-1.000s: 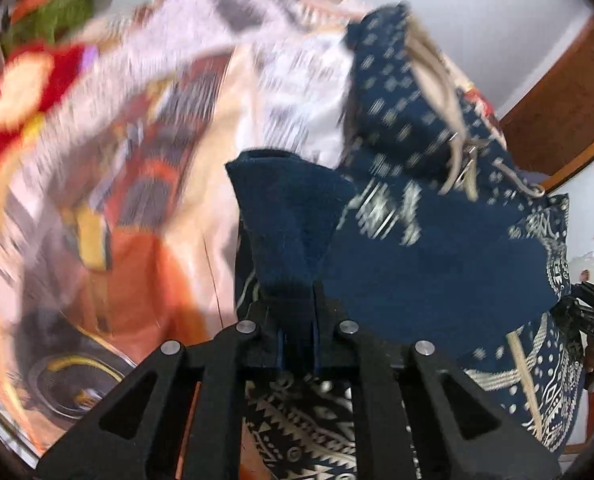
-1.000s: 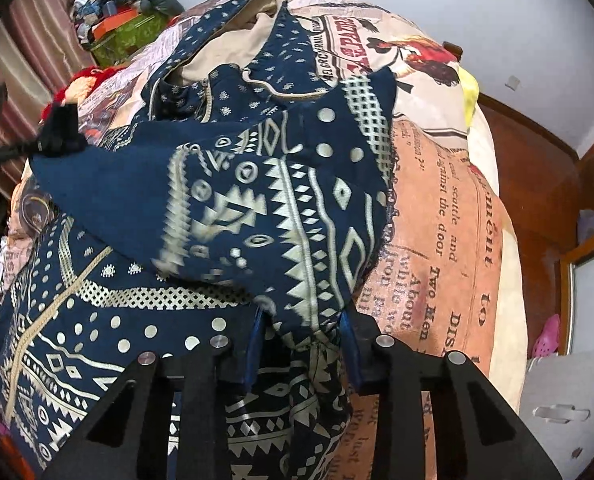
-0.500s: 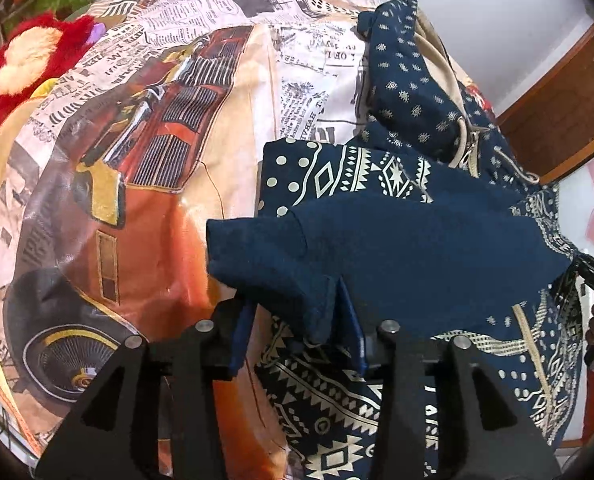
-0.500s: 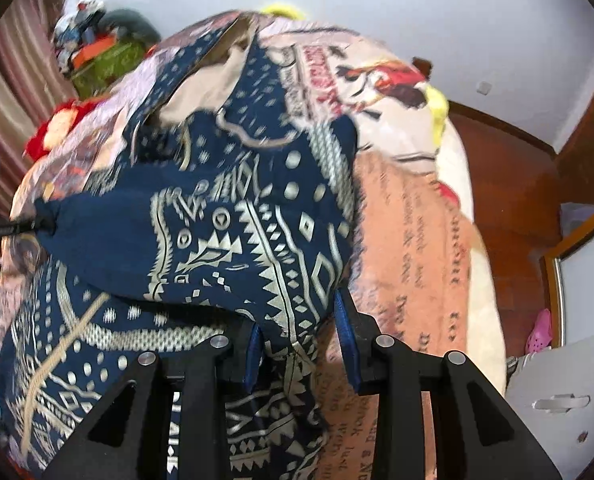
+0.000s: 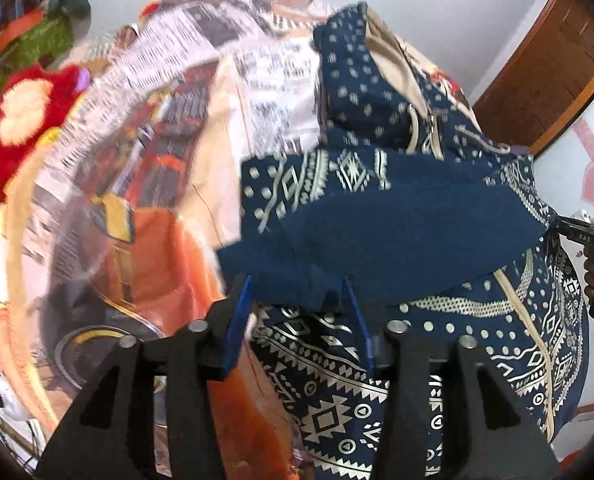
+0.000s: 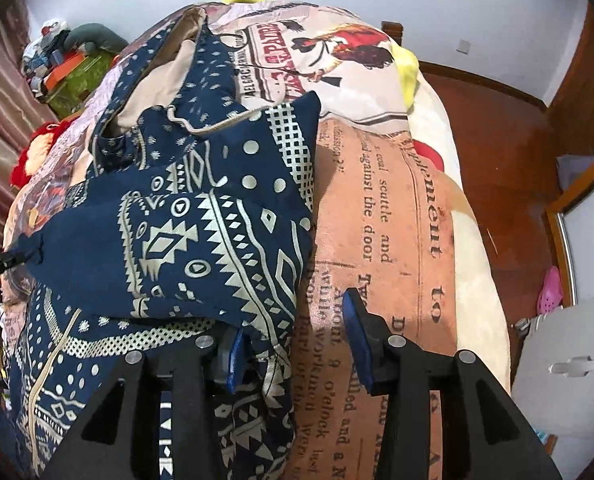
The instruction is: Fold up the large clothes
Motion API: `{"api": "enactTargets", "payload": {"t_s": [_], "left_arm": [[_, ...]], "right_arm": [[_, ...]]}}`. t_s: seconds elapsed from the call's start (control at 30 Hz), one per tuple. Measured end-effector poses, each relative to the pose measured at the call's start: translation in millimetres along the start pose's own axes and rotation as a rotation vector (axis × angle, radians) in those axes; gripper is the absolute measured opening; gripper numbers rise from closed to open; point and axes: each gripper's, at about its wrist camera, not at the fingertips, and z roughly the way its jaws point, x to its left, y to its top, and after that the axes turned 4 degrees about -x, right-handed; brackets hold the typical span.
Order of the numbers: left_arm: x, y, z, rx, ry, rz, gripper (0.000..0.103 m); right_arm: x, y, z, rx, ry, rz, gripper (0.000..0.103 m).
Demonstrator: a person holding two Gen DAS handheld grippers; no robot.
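While "scuttle and the door" is showing on the bedspread (image 6: 393, 216), we are spreading both claws. Our left claw (image 5: 297, 308) and right claw (image 6: 297, 336), clamped earlier, are now releasing the navy hoodie (image 6: 185, 216).

Most of the legible writing stands on the bedspread (image 6: 401, 240), printed like old newspaper, ahead and to the right of the right gripper's fingers. On its orange panel the words "seuttle and", "against the door" and, in larger type running lengthwise, "ment to" can be made out; closer to the fingers come "Two", "while workmen", "o'clock" and "alled". Farther ahead, a pale panel with a rider picture carries a red headline too warped to read (the letters lie upside down to the camera). In the left wrist view, the other gripper's black frame (image 5: 585, 236), far right, bears small white letters "DAS". The newsprint there is blurred.
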Motion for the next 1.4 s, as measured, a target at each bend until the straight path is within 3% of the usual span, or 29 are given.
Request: {"api": "enactTargets", "payload": {"t_s": [0.2, 0.33, 0.47, 0.6, 0.67, 0.8, 0.97, 1.1, 1.23, 1.4], "left_arm": [[16, 16, 6, -0.010, 0.066, -0.077, 0.056], [19, 9, 35, 0.080, 0.003, -0.126, 0.056], [16, -5, 59, 0.131, -0.026, -0.166, 0.054], [8, -7, 57, 0.101, 0.009, -0.137, 0.036], [2, -7, 49, 0.074, 0.030, -0.097, 0.019], [-5, -4, 30, 0.020, 0.046, -0.040, 0.015], [-18, 4, 12, -0.040, 0.096, 0.036, 0.014], [-31, 11, 0, -0.115, 0.131, 0.102, 0.014], [-39, 20, -6, -0.162, 0.149, 0.124, 0.014], [-37, 28, -8, -0.192, 0.146, 0.091, 0.014]], "right_arm": [[-15, 5, -6, -0.053, -0.059, 0.082, 0.040], [-12, 0, -5, -0.003, -0.031, 0.029, 0.041], [1, -6, -28, -0.022, -0.004, -0.070, 0.042], [6, 9, -58, -0.094, 0.042, -0.085, 0.048], [6, 24, -63, -0.134, 0.058, -0.054, 0.057], [8, 54, -38, -0.128, 0.077, 0.016, 0.057], [4, 79, 26, -0.045, 0.061, 0.094, 0.057], [-10, 81, 54, -0.006, 0.130, 0.182, 0.039], [-14, 82, 50, -0.026, 0.159, 0.172, 0.015], [-21, 85, 36, -0.078, 0.136, 0.159, 0.007]]}}
